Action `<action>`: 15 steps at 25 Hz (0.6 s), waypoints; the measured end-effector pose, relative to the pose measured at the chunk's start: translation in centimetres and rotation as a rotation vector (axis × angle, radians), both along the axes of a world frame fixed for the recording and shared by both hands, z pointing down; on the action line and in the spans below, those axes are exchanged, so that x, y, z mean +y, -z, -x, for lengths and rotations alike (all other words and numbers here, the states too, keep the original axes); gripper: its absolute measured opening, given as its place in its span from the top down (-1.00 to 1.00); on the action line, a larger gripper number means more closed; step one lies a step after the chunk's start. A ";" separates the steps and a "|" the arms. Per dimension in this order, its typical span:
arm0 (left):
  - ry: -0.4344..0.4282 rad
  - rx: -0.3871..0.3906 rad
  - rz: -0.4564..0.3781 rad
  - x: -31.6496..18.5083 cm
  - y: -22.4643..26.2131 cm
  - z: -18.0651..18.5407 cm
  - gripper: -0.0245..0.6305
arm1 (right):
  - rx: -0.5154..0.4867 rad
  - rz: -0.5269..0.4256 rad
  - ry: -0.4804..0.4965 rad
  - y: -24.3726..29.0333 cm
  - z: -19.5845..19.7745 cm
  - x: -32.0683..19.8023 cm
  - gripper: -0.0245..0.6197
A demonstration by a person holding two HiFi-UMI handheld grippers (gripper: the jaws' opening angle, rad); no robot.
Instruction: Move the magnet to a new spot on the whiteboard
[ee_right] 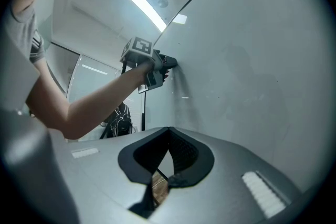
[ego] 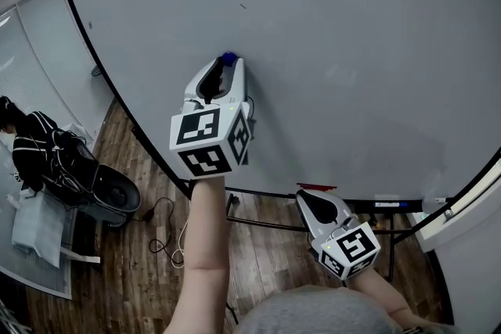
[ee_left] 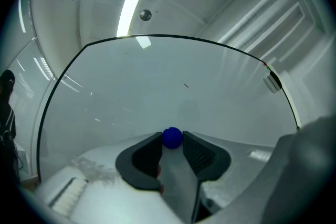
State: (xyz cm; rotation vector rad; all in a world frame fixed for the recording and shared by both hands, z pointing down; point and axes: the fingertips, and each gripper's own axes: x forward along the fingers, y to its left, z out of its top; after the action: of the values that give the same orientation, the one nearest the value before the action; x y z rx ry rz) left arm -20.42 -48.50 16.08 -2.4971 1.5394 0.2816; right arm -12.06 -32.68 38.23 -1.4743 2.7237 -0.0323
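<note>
A small round blue magnet (ee_left: 172,137) sits between the tips of my left gripper (ee_left: 172,140), whose black pads press it from both sides against the whiteboard (ee_left: 173,86). From the head view the blue magnet (ego: 228,57) peeks out at the tip of the left gripper (ego: 226,65), held up on the whiteboard (ego: 329,35) near its lower left part. My right gripper (ego: 309,197) hangs low by the board's bottom edge, shut and with nothing in it. In the right gripper view its jaws (ee_right: 167,134) meet at the tips, and the left gripper (ee_right: 165,63) shows far off on the board.
A red marker (ego: 316,186) and a blue marker (ego: 389,204) lie on the ledge under the board. A black bag (ego: 47,152) and a dark bin (ego: 113,195) stand on the wooden floor at left, with cables (ego: 164,235) nearby. The whiteboard stand's legs (ego: 258,221) run below.
</note>
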 end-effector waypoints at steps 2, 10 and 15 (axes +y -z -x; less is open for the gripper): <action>-0.009 -0.001 0.008 0.2 -0.5 -0.2 0.53 | -0.002 0.002 -0.002 -0.1 -0.1 0.1 0.92; -0.030 0.016 0.012 3.0 -2.8 0.1 0.53 | -0.011 0.006 -0.016 -0.3 -0.4 0.7 0.92; -0.037 0.035 0.042 4.8 -5.3 0.5 0.53 | -0.017 0.005 -0.022 -0.2 -0.6 1.2 0.92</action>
State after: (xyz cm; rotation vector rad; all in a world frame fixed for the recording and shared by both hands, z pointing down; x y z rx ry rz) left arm -20.90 -43.73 21.38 -2.5678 1.5292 0.3037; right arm -11.42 -31.43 38.47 -1.4980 2.6956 -0.0507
